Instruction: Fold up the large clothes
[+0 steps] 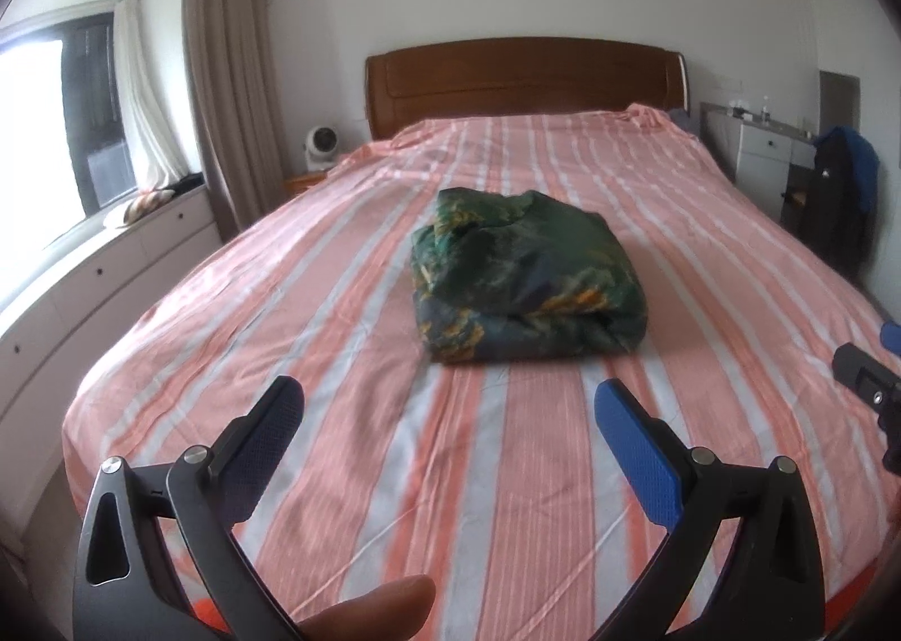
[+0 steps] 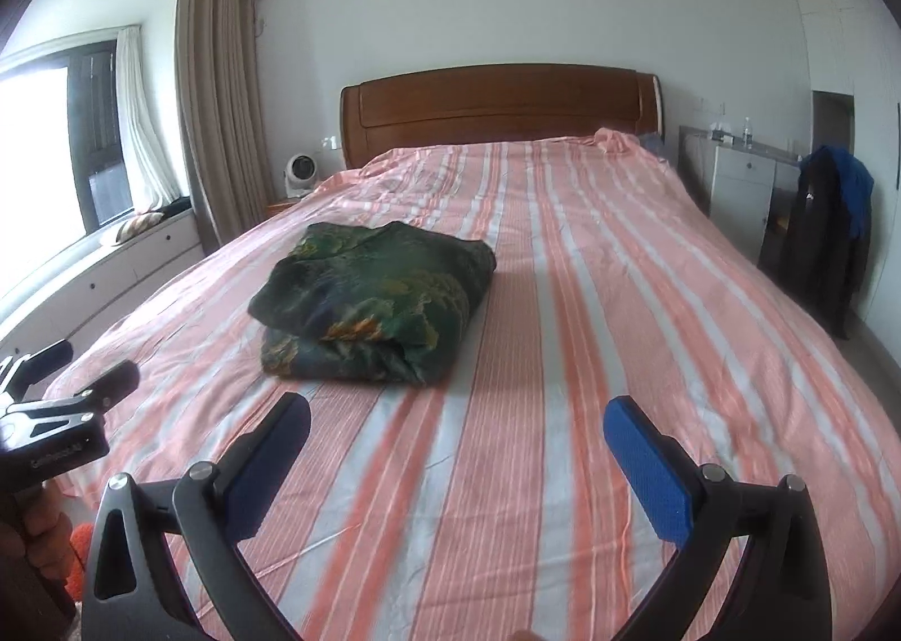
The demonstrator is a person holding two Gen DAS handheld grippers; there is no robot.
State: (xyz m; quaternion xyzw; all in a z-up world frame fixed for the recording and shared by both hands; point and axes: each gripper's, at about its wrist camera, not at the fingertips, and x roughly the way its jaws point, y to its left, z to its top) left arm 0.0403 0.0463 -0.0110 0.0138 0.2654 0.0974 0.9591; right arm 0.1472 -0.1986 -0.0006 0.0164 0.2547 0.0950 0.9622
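Garment first: the dark green patterned garment (image 1: 526, 277) lies folded into a thick squarish bundle on the bed (image 1: 349, 415), just right of centre in your left wrist view and left of centre in your right wrist view (image 2: 371, 300). It rests on the pink, orange and white striped sheet, well short of the wooden headboard (image 1: 523, 78) at the top of the frame. Your left gripper (image 1: 447, 418) fills the bottom of its own view with its blue pads spread wide apart and nothing between them; a fingertip (image 1: 371, 610) of yours shows at the lower edge. Your right gripper (image 2: 456, 432) is likewise spread wide and holds nothing, hovering over bare sheet with the bundle above and to the left of it. Neither gripper touches the garment. At upper left you have a window (image 1: 34, 145) with curtains.
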